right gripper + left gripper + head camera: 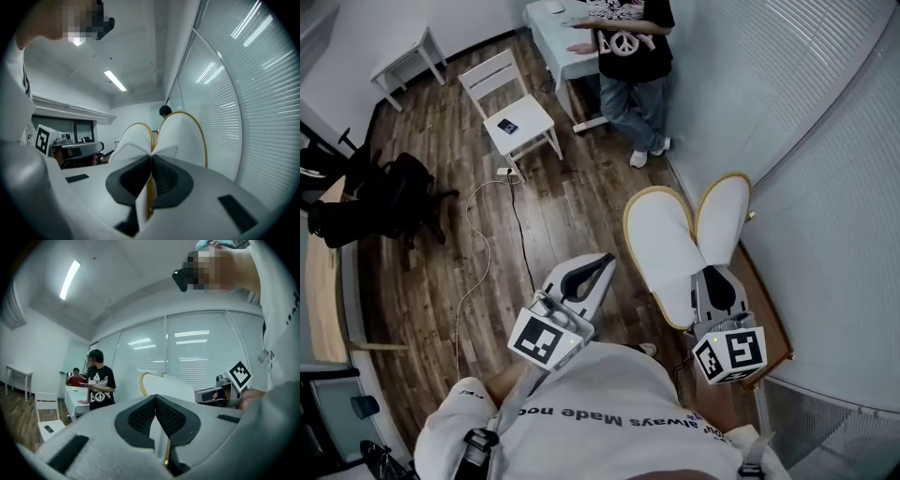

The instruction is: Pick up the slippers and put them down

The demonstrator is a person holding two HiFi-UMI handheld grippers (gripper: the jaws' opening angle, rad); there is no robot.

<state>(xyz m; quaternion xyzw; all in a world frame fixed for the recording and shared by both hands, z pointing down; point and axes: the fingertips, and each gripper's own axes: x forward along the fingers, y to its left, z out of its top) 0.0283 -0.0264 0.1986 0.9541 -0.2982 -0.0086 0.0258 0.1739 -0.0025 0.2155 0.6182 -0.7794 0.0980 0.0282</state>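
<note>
Two white slippers with yellow rims, one (661,246) beside the other (724,217), are held off the floor with their soles up. My right gripper (712,274) is shut on their heel ends. In the right gripper view the pair (185,136) fans out ahead of the pinching jaws (151,157). My left gripper (602,261) hangs to the left of the slippers, apart from them. Its pads meet at the tips (155,398) with nothing held. From the left gripper view, the slippers (164,383) and the right gripper's marker cube (239,374) show beyond.
A person in a black T-shirt (628,52) stands by a table (551,42) at the back. A white chair (514,117) with a phone on it, a cable (483,248) on the wood floor and black bags (384,197) lie to the left. Blinds (825,141) close the right side.
</note>
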